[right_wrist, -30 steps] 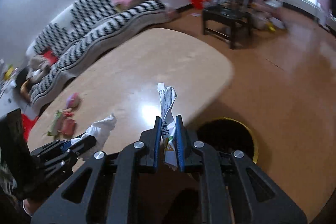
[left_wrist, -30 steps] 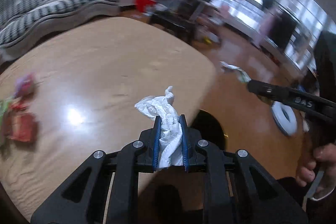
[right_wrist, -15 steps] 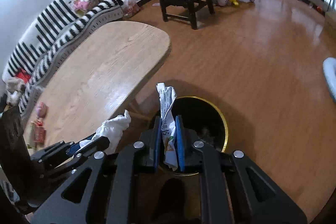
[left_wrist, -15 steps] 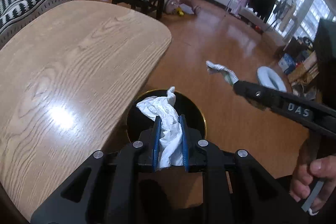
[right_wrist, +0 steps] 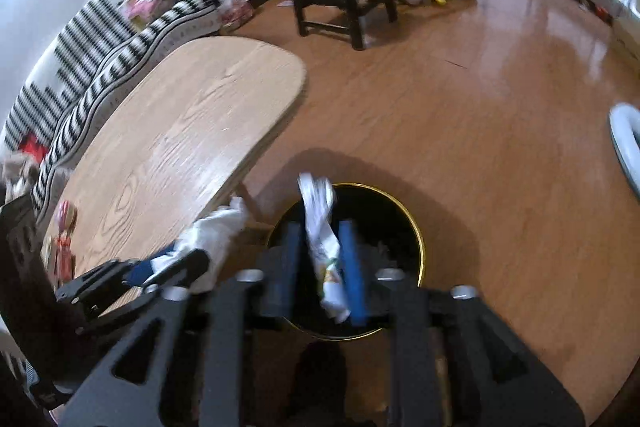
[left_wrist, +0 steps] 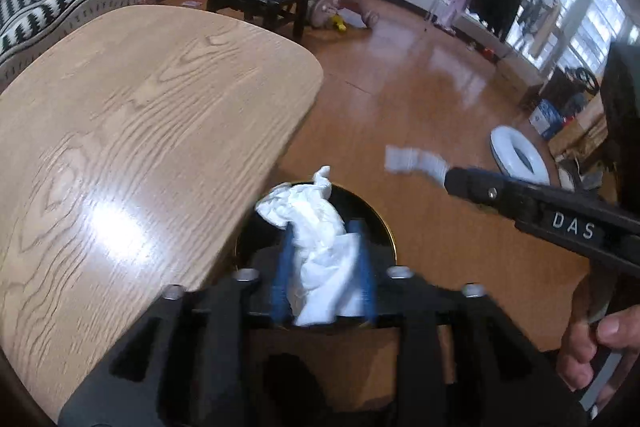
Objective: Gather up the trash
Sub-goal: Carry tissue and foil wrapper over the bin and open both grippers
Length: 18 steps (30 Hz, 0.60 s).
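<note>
Over the bin (right_wrist: 404, 227), at 6 o'clock in both wrist views, the two grippers are letting go of their loads. The left gripper (left_wrist: 324, 267) has its jaws opening; the tissue (left_wrist: 316, 227) is between the blue pads (left_wrist: 285, 263), though blur hides whether they touch it. The right gripper (right_wrist: 320, 259) is opening as well, and its wrapper (right_wrist: 322, 239) hangs loose in a clear gap, leaning toward the right-hand pad. Both pieces sit directly above the dark mouth of the bin, which stands on the floor just off the table (left_wrist: 132, 131) edge.

Judging by this, the drop of these two items is under way but not finished: neither piece is yet inside the bin. Some rubbish appears to lie in the bin already, though it is too dark to say what. More remains to collect: at 9 o'clock in the right wrist view, small colourful packets (right_wrist: 64, 231) lie on the far end of the table. So the task looks partway done, with at least one more trip likely.
</note>
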Tool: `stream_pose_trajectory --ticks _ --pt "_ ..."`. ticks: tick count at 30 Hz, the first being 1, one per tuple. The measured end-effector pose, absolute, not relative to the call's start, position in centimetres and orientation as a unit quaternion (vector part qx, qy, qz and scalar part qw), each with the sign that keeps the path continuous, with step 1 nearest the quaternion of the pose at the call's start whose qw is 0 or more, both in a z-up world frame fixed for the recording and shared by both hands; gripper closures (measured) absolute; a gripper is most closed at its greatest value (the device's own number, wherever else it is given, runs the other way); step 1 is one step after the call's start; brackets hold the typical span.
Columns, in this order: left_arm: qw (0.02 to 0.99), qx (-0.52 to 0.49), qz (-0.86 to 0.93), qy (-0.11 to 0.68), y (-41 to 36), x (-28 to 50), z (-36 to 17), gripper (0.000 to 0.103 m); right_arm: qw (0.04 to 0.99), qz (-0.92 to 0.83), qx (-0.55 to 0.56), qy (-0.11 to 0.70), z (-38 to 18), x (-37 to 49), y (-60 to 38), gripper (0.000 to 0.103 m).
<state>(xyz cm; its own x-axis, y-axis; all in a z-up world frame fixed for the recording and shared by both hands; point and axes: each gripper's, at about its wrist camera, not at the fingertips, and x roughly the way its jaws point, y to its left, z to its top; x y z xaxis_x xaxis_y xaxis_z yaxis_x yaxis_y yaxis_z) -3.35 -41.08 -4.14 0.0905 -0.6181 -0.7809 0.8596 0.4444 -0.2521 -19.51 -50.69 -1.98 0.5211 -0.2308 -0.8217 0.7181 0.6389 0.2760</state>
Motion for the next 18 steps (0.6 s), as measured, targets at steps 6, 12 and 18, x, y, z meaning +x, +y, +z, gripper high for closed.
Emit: stream_pose_trajectory --ticks 6,12,18 --pt "0.730 0.130 -0.502 0.445 -40.8 -3.2 -4.0 0.030 0.818 -0.306 0.307 0.379 -1.6 -20.1 -50.2 0.040" --pt "0.749 0.109 -0.496 0.426 -39.1 -3.5 -1.9 0.012 0.835 -0.305 0.284 0.359 -0.5 -20.1 -48.6 0.023" --pt "0.773 0.126 -0.474 0.402 -33.8 -2.6 0.4 0.011 0.849 -0.268 0.279 0.360 0.1 -17.9 -46.7 0.018"
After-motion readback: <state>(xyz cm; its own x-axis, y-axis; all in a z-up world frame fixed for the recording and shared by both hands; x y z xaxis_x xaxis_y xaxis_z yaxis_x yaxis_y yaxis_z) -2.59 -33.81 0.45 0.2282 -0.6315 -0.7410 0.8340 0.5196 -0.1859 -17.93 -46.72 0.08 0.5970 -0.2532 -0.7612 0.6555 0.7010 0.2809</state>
